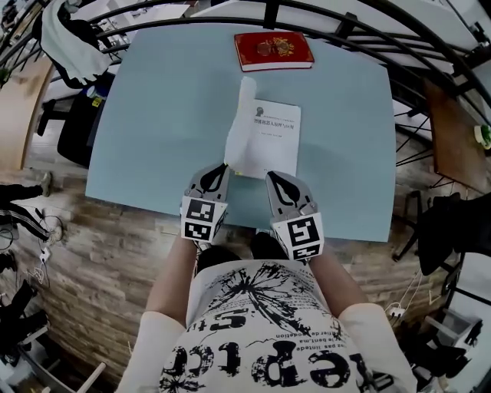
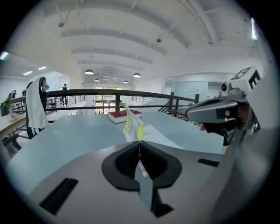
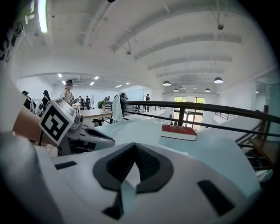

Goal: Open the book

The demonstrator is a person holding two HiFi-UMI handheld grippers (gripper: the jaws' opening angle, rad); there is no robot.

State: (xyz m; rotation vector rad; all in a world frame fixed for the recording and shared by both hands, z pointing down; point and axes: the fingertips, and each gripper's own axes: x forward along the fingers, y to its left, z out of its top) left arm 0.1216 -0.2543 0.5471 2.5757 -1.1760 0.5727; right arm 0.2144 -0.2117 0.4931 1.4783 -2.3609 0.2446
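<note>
A white paperback book [image 1: 275, 137] lies on the light blue table [image 1: 161, 115], just ahead of both grippers. Its front cover [image 1: 239, 123] stands up along the book's left side, and its yellow-edged inside face [image 2: 131, 124] shows in the left gripper view. My left gripper [image 1: 222, 170] [image 2: 139, 143] is shut on the cover's near corner. My right gripper [image 1: 275, 178] [image 3: 134, 145] sits at the book's near right edge. Its jaws meet, and I see nothing held between them.
A red hardback book [image 1: 274, 51] [image 2: 124, 115] [image 3: 178, 131] lies at the table's far edge. A black railing [image 1: 192, 8] curves behind the table. A white garment [image 1: 65, 38] hangs over a chair at the far left. The table's near edge [image 1: 245, 226] is just under the grippers.
</note>
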